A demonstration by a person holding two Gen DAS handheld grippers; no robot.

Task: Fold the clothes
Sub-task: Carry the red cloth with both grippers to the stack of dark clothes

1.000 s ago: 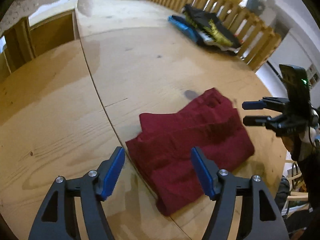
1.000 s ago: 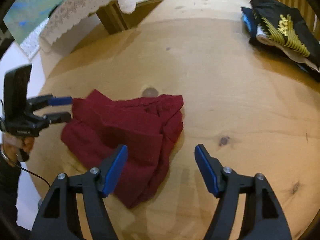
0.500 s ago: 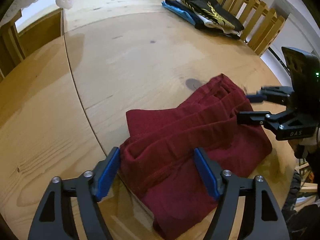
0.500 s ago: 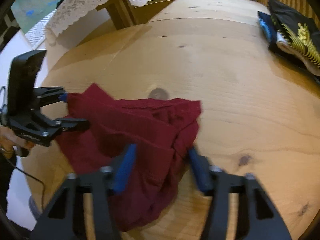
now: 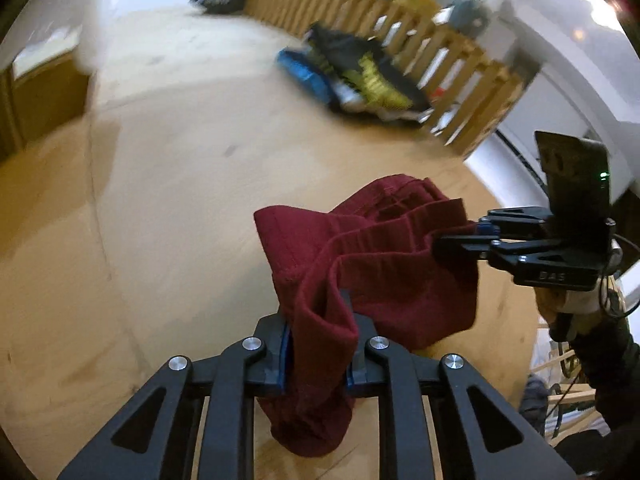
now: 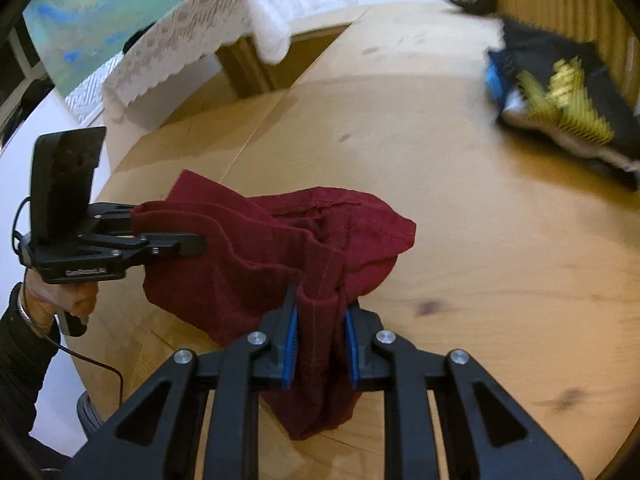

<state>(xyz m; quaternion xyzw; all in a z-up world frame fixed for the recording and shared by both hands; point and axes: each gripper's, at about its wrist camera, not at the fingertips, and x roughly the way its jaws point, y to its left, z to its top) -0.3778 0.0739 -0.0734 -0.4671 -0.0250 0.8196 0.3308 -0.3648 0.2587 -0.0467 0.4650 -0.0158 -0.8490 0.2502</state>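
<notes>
A dark red garment [image 5: 384,264] hangs bunched between both grippers, lifted partly off the round wooden table [image 5: 168,184]. My left gripper [image 5: 316,344] is shut on one bunched edge of it. In the left wrist view the right gripper [image 5: 460,236] pinches the opposite edge. From the right wrist view, my right gripper [image 6: 320,332] is shut on the red garment [image 6: 256,248], and the left gripper [image 6: 176,236] clamps its far end at the left. Cloth droops below both sets of fingers.
A stack of folded clothes [image 5: 352,76], black, yellow and blue, lies at the far side by a wooden slat fence [image 5: 440,52]. A lace-covered table [image 6: 208,40] stands beyond the table's left edge [image 6: 120,184]. A person's hand [image 6: 68,300] holds the left gripper's handle.
Both grippers were open over the garment lying on the table. They have shut on its opposite ends and raised it, so the cloth now hangs bunched between them.
</notes>
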